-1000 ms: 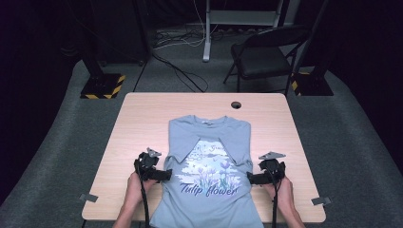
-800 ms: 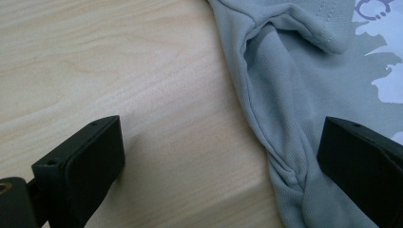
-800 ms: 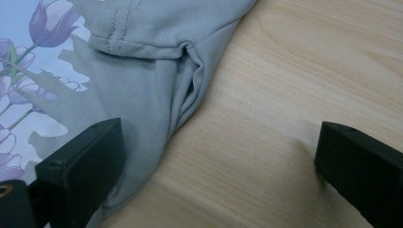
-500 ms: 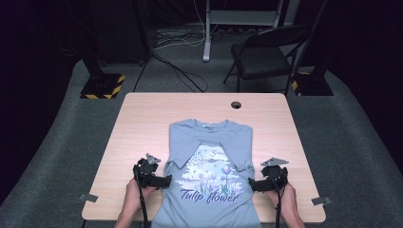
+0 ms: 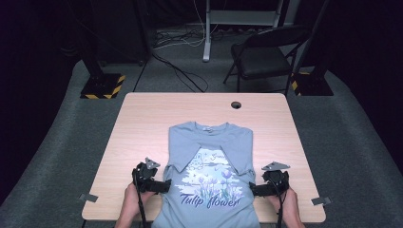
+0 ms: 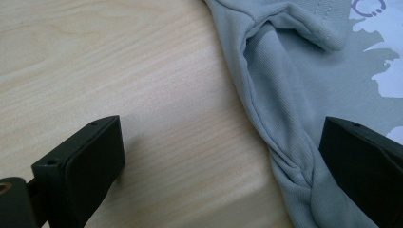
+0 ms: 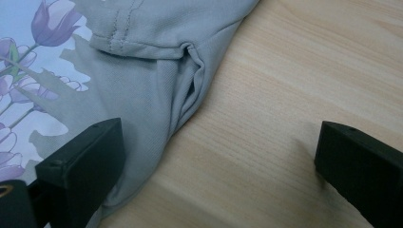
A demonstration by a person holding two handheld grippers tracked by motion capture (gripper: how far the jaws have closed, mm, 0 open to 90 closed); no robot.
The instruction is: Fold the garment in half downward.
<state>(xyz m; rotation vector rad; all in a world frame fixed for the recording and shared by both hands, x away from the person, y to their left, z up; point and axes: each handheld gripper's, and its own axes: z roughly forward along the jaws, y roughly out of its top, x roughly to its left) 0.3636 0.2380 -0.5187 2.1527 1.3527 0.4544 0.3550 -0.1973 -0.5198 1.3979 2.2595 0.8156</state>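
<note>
**Two claws flank a folded T-shirt**

A grey-blue T-shirt [image 5: 209,180] lies face up on the table [image 5: 142,128], its collar toward 12 o'clock and its hem running off the table's near edge at 6 o'clock. Both sleeves are folded in over the chest, above a tulip print. The left claw [image 5: 164,186] sits at 9 o'clock of the shirt, just beside its side edge; the right claw [image 5: 253,190] sits at 3 o'clock, just beside the opposite edge. Both are released, jaws spread wide and gripping nothing. In the left gripper view, the shirt's rumpled side edge lies between the jaws, close to the right-hand one, with bare wood under the other. In the right gripper view, the cloth edge passes by the left-hand jaw, while the right-hand jaw stands over bare wood.
</note>
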